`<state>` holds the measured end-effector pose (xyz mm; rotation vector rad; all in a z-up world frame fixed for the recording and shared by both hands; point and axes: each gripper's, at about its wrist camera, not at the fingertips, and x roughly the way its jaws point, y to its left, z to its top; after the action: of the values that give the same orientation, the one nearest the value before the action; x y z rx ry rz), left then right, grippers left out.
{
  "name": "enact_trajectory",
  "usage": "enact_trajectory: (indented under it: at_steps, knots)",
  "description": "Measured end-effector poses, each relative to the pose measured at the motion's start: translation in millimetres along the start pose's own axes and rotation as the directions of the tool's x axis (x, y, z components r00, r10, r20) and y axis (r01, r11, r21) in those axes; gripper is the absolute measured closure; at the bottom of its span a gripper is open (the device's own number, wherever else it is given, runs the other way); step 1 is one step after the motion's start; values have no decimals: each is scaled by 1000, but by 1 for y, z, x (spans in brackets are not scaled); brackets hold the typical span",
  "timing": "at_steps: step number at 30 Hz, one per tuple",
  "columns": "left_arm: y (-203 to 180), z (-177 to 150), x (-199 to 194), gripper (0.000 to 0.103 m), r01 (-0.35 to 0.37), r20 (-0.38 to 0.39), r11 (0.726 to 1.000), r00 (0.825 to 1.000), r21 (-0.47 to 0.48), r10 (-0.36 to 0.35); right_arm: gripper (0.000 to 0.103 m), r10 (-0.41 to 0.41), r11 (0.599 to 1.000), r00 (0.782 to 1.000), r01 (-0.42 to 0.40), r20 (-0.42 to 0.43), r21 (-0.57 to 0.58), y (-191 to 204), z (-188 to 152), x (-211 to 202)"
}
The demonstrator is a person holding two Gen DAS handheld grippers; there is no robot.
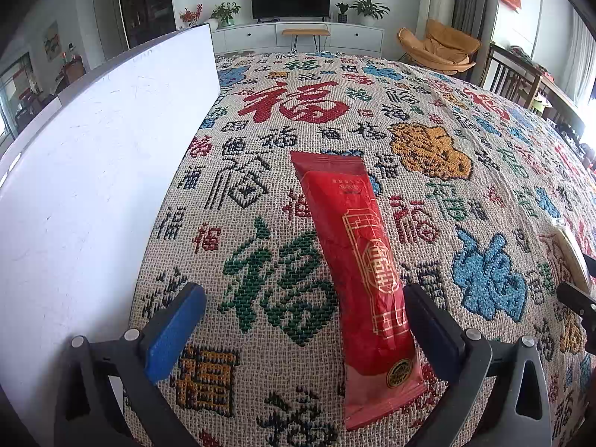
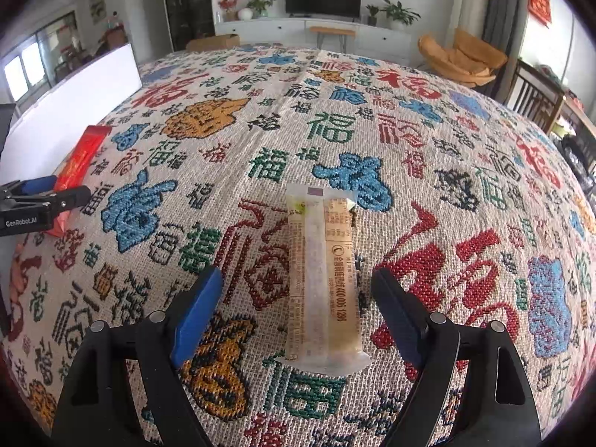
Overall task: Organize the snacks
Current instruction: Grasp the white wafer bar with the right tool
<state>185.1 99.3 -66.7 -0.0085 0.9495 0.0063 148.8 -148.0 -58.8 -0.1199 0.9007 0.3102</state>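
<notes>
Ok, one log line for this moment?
left gripper: open, over red packet | right gripper: open, over beige bar | both snacks on cloth

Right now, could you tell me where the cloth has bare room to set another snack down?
The widest free patch lies beyond the beige snack bar, toward the far table edge. Another lies between that bar and the red packet. It is tight on the left, where the red packet lies near the white board.

Blk fingers [image 2: 193, 313], blue pads, screws.
</notes>
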Motion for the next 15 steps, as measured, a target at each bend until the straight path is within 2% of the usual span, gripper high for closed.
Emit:
enact_trajectory:
  at_steps: [15]
  knots:
    - [0,0,0,0,0,0,1000,1000,0,0,18,0,1000,1000,0,1,1,-1,-1,-2]
